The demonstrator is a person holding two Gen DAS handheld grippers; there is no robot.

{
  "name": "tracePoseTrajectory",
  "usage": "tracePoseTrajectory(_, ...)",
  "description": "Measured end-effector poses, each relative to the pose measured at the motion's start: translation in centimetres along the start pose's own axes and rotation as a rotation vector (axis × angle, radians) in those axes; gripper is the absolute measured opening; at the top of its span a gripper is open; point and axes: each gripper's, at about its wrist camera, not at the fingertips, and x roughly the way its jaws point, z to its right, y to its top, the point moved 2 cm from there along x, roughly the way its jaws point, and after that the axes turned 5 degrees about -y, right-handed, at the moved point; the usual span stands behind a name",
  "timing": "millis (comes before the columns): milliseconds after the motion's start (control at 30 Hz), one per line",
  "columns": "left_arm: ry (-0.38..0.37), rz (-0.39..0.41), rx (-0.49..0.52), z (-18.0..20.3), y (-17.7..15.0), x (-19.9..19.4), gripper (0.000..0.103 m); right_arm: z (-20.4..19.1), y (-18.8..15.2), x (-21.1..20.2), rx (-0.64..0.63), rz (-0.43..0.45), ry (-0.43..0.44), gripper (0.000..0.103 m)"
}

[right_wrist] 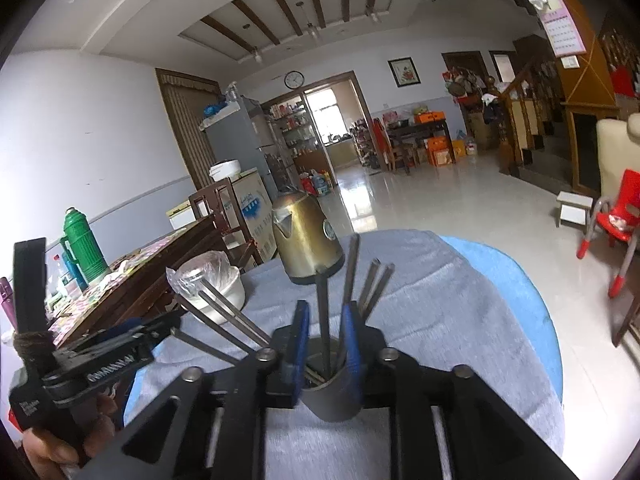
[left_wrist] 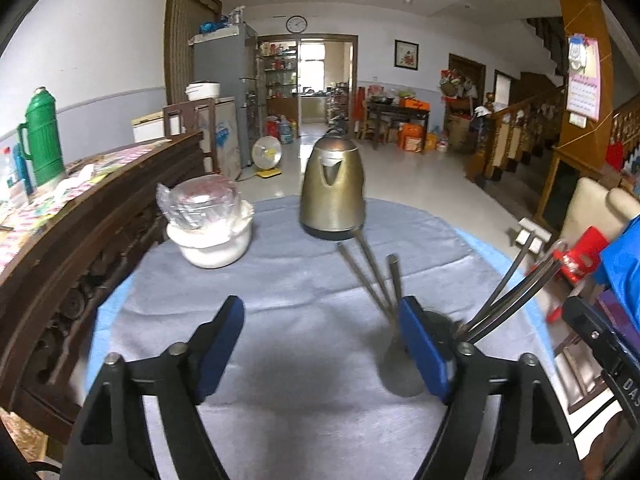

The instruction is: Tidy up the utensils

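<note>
Grey cloth (left_wrist: 280,300) is covering the round table, with a brass kettle (left_wrist: 333,188) and a white bowl (left_wrist: 212,240) sitting at its far side.

Right gripper (right_wrist: 326,344) is clamping its blue pads around a dark cup (right_wrist: 330,396) that is holding several metal utensils (right_wrist: 348,280) upright and splayed. Left gripper (left_wrist: 320,344) is hovering with its jaws spread wide and gripping nothing, and three utensil handles (left_wrist: 372,268) are rising just beside its right pad.

My right gripper's blue pads (right_wrist: 298,344) hide both sides of the dark cup (right_wrist: 330,396). In the left wrist view one pad (left_wrist: 424,354) hides the spoon bowls (left_wrist: 400,368), which look blurred. I cannot tell which utensils (right_wrist: 326,320) are forks or spoons.
</note>
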Motion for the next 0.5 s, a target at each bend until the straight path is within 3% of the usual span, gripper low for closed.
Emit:
tracePoseTrajectory(33,0.012,-0.004,0.004,-0.2,-0.2,-0.1,0.083,0.2,-0.2,0.0,0.003,-0.004,-0.005,0.047)
tracePoseTrajectory(67,0.024,-0.007,0.007,-0.4,-0.4,-0.3,0.083,0.5,-0.4,-0.2,0.009,-0.001,-0.007,0.061)
tracePoseTrajectory(500,0.184,-0.067,0.084,-1.7,-3.4,-3.0,0.089,0.2,-3.1,-2.1,-0.082,-0.069,-0.042,0.062)
